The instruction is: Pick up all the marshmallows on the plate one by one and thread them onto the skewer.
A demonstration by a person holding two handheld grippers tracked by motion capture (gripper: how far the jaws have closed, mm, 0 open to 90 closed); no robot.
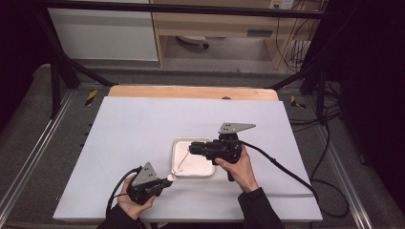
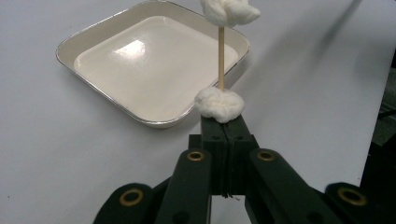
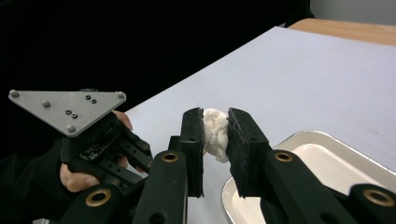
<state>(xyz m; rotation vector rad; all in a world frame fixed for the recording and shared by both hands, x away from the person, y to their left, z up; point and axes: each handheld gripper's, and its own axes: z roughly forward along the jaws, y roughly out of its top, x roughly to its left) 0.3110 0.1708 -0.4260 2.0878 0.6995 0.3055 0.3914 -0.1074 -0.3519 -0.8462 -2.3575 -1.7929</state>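
Left tool (image 2: 223, 128): jaws pressed together, clamped on the near end of a thin wooden skewer (image 2: 221, 58). One marshmallow (image 2: 219, 104) sits on the skewer right at the jaw tips.

Right tool (image 3: 215, 140): jaws clamped on a second marshmallow (image 3: 215, 134) at the skewer's far end; in the left gripper view that far marshmallow (image 2: 229, 11) sits at the top of the stick.

High view: skewer (image 1: 181, 159) runs diagonally between the two tools, over the tray's near left corner. White square tray (image 1: 179, 144) with a silver rim sits on the white desk (image 1: 143, 124), slightly right of centre and toward the near edge. Left tool (image 1: 168, 180) is just off the tray's near left corner, right tool (image 1: 192, 149) over the tray.
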